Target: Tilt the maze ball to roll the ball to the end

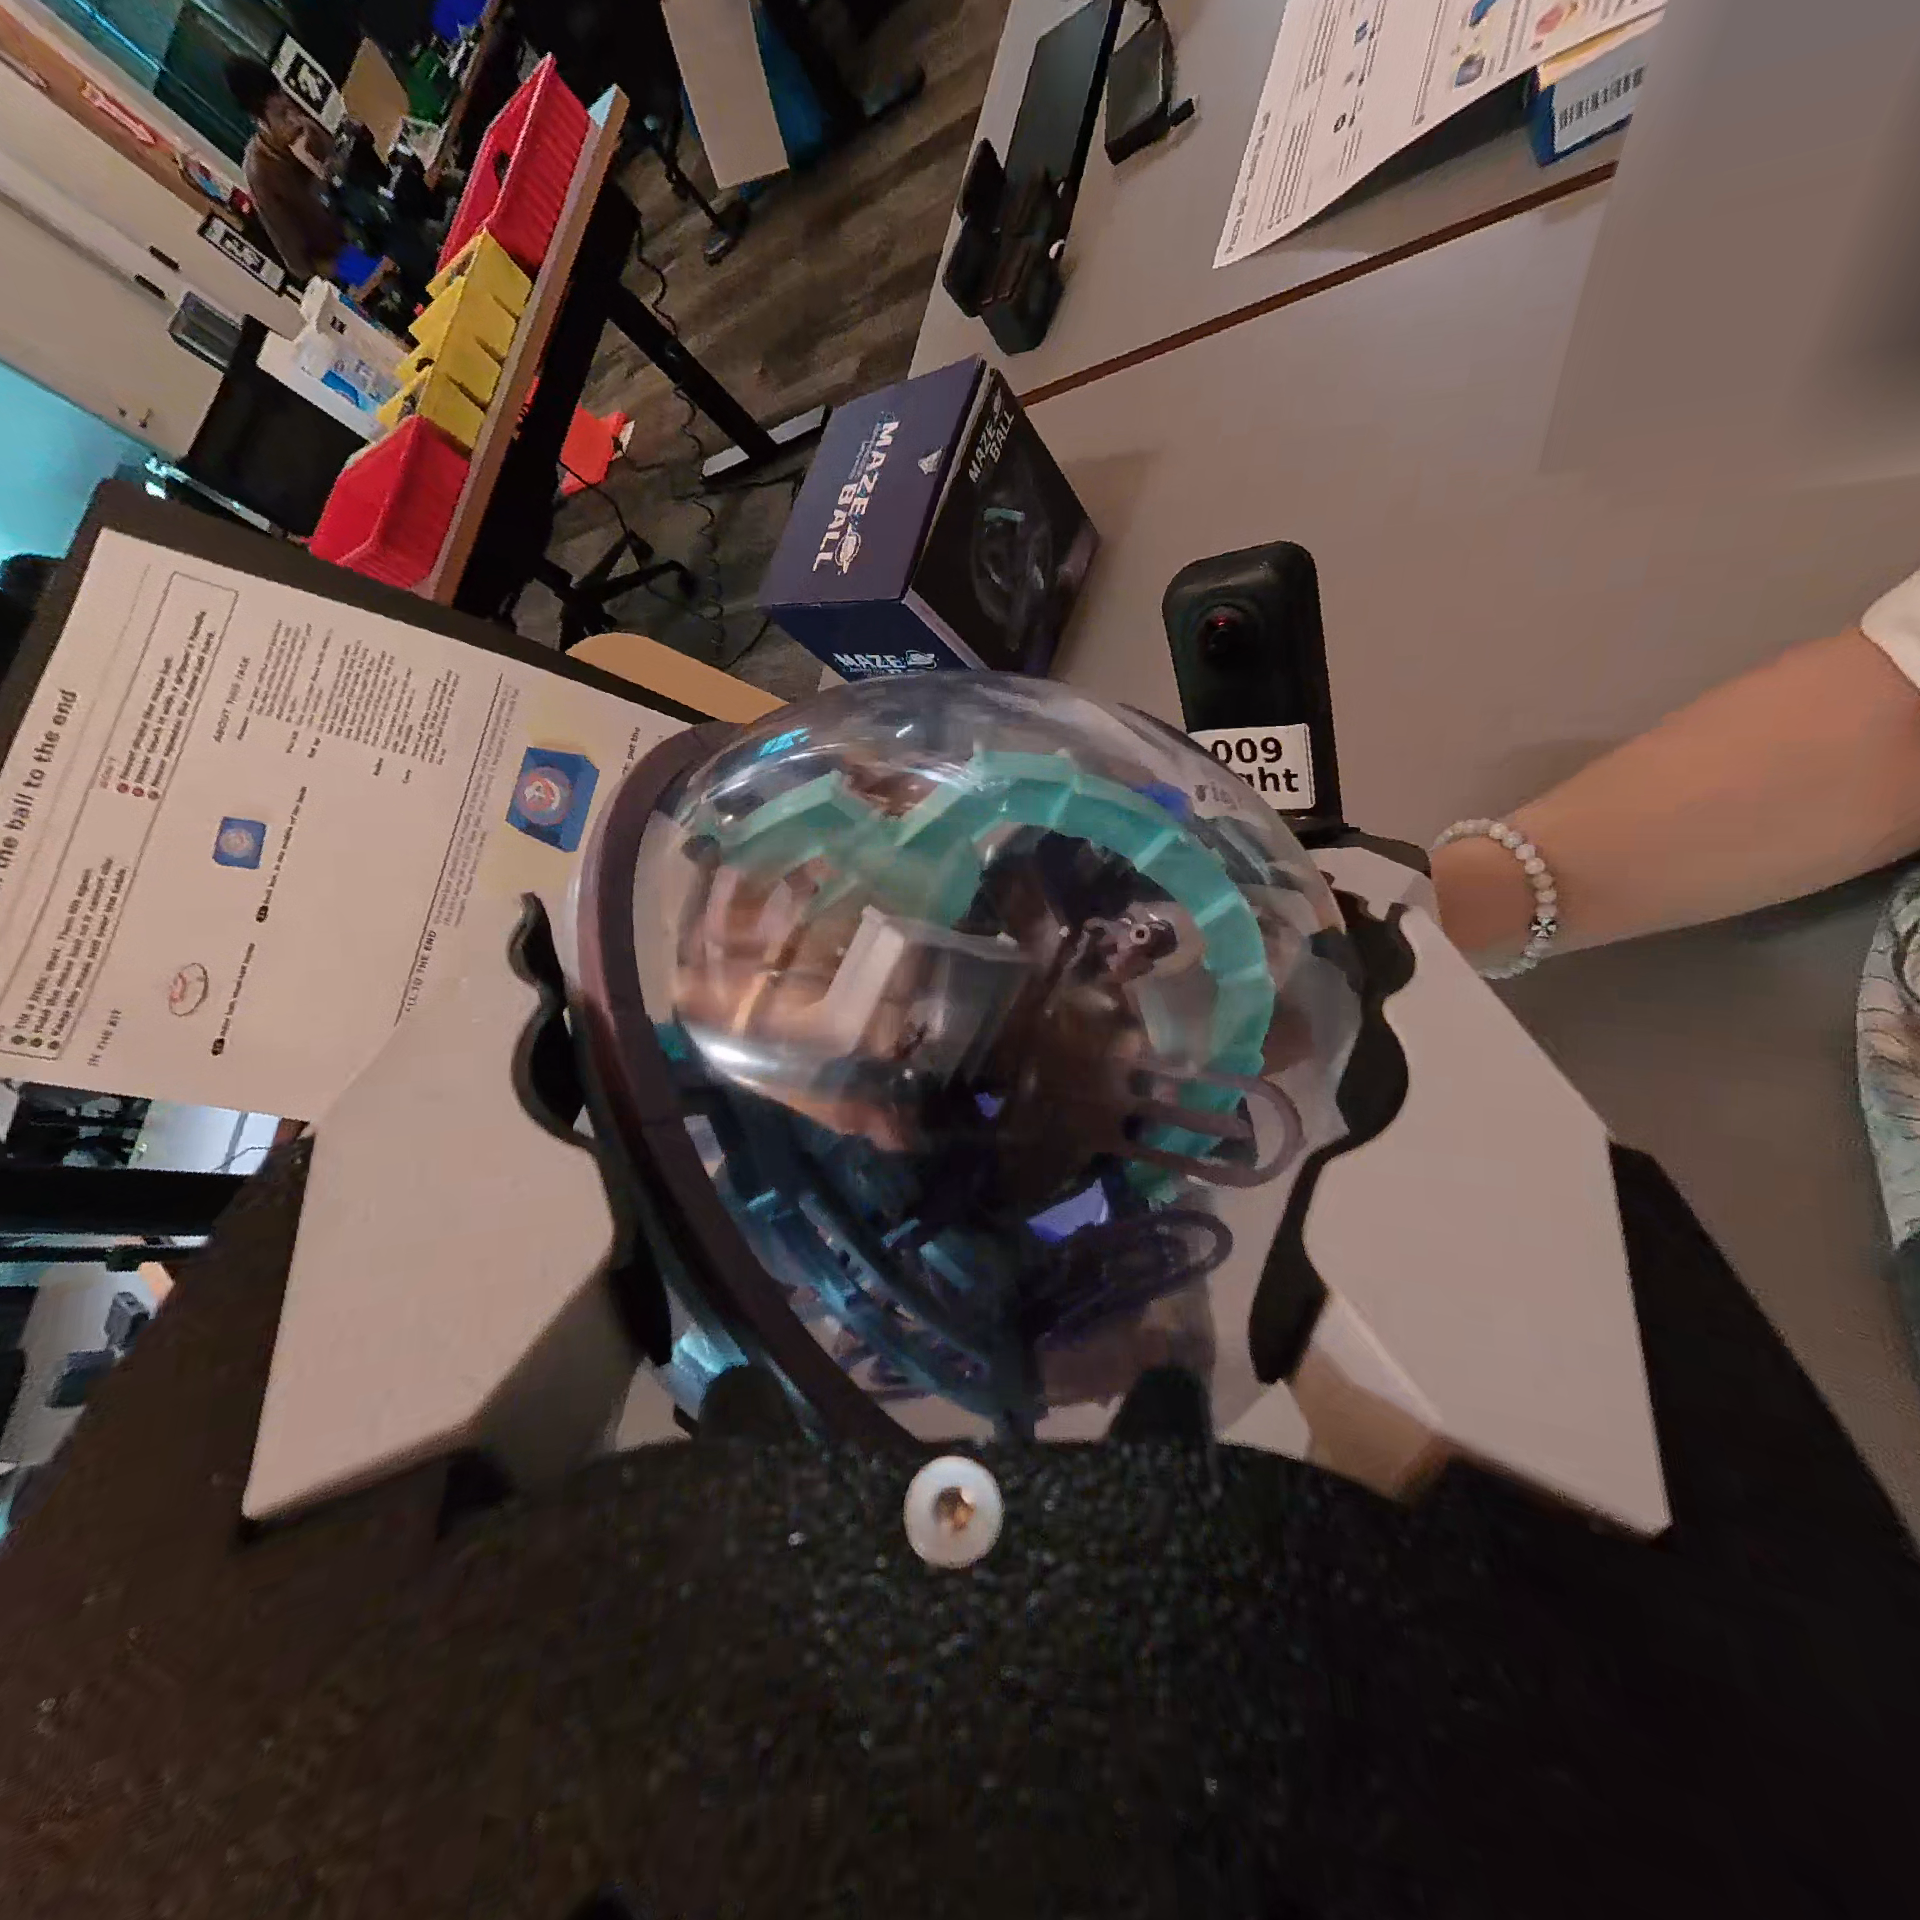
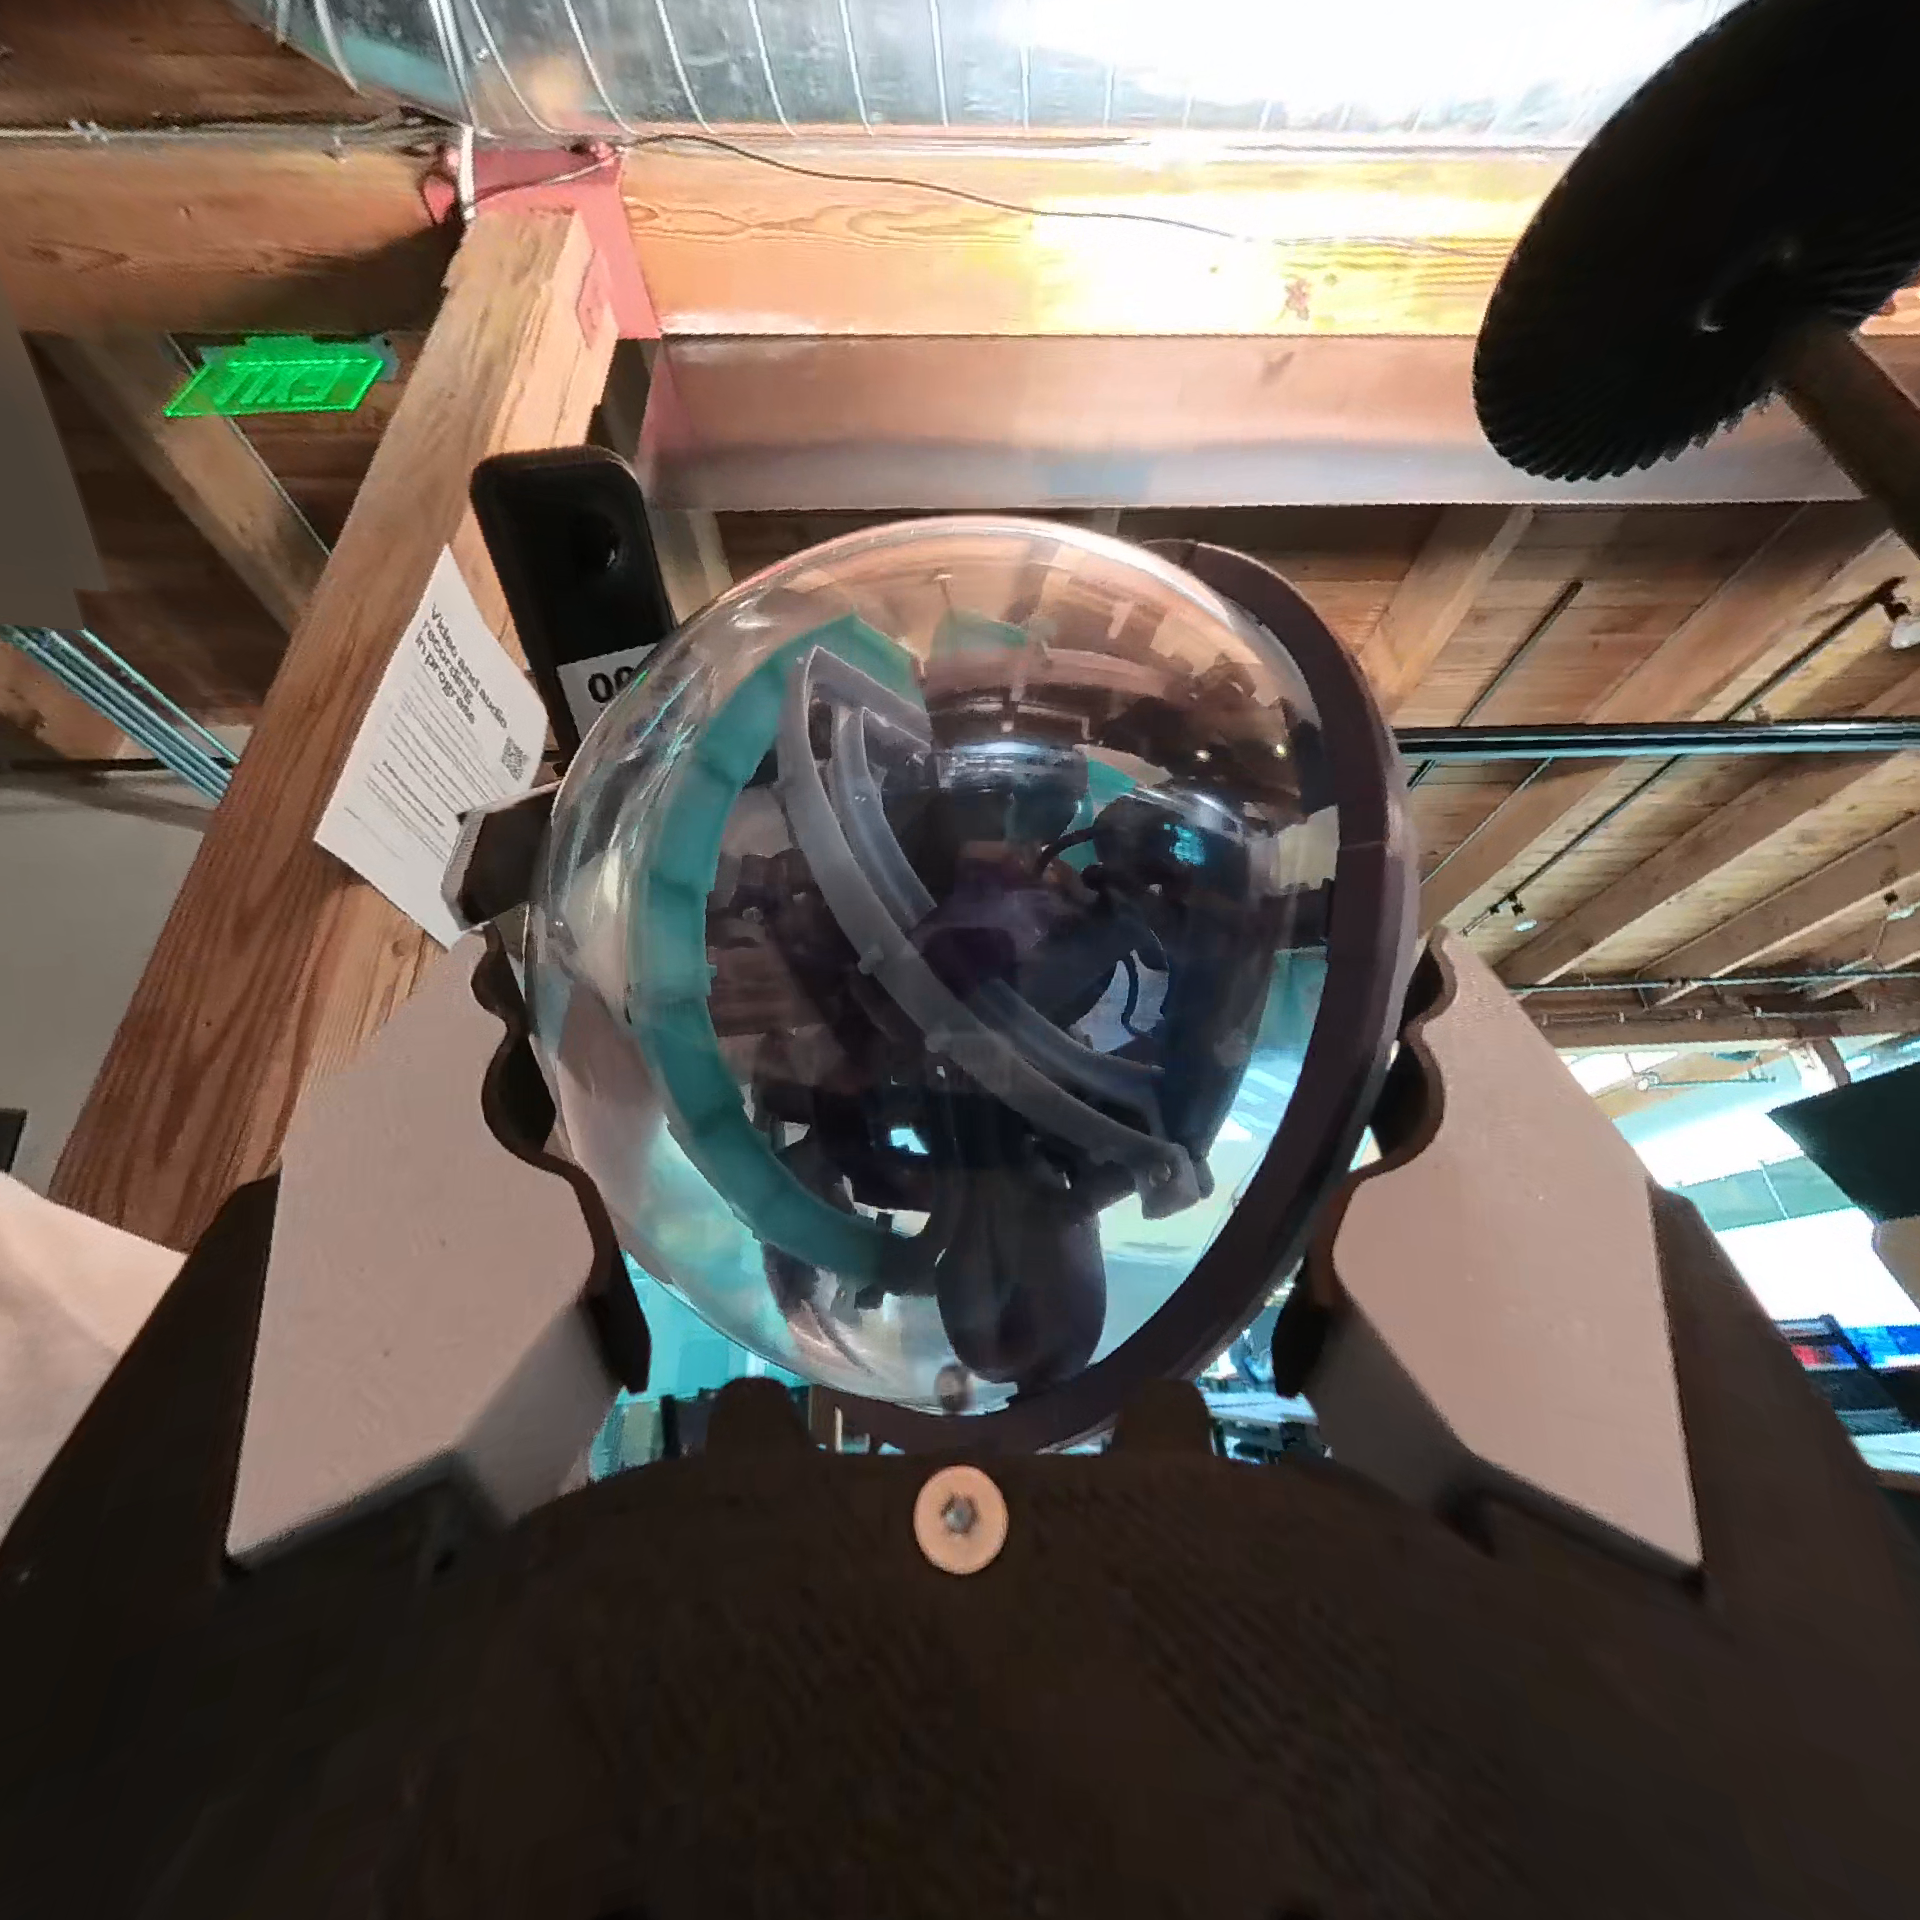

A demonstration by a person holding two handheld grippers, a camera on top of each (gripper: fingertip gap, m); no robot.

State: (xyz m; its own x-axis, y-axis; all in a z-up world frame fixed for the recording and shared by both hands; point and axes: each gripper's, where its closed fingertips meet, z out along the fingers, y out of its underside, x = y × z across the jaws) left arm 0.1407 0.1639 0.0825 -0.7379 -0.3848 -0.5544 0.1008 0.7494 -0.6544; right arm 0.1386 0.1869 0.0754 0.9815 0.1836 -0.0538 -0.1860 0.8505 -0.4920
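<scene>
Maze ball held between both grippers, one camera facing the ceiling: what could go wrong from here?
1. The clear plastic maze ball is a smooth sphere gripped only at its sides by the left gripper and the right gripper; a further tilt might let it slip.
2. It is held in the air, above the grey table, so a slip could mean a drop.
3. Glare on the shell hides the small ball in both views, so a wrong tilt may send it off the teal track.
</scene>
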